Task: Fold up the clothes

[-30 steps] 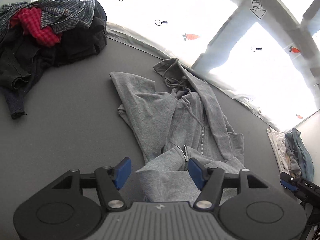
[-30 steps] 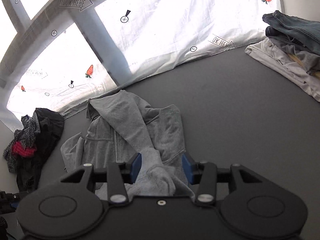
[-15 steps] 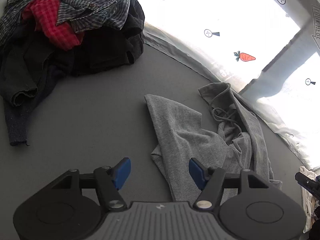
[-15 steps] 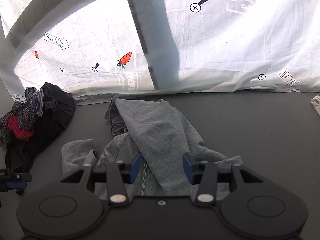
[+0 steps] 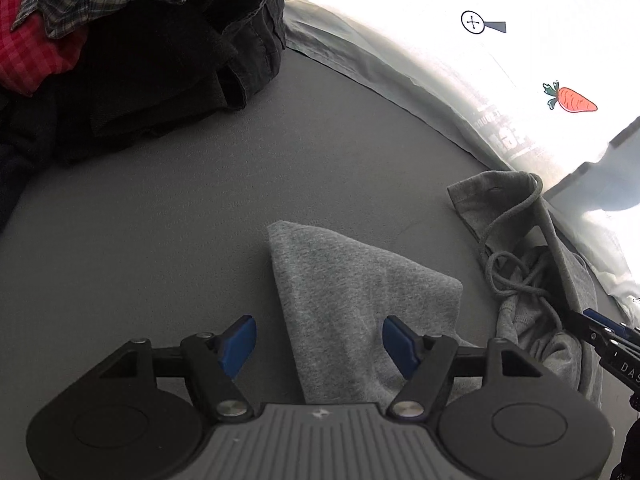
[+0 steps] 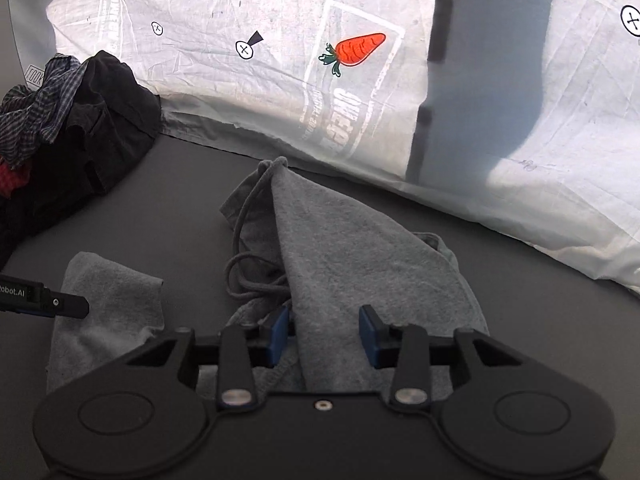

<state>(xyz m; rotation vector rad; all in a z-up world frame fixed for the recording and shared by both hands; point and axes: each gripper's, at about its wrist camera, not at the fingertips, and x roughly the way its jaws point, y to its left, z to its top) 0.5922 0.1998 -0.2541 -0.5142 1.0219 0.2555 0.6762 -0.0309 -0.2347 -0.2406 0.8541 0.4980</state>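
Note:
A grey zip hoodie lies crumpled on the dark grey table. In the left wrist view its sleeve end runs between the blue pads of my open left gripper; the hood with its drawstring lies to the right. In the right wrist view the hood spreads ahead of my open right gripper, which hovers low over the cloth, holding nothing. The sleeve lies at the left there, under the tip of the left gripper.
A pile of dark, plaid and red clothes sits at the far left, also in the right wrist view. A white sheet printed with carrots hangs along the table's far edge.
Both grippers have moved forward and lower over the hoodie, toward the hood and sleeve end. The folded stack at the right has left view. Both stay open.

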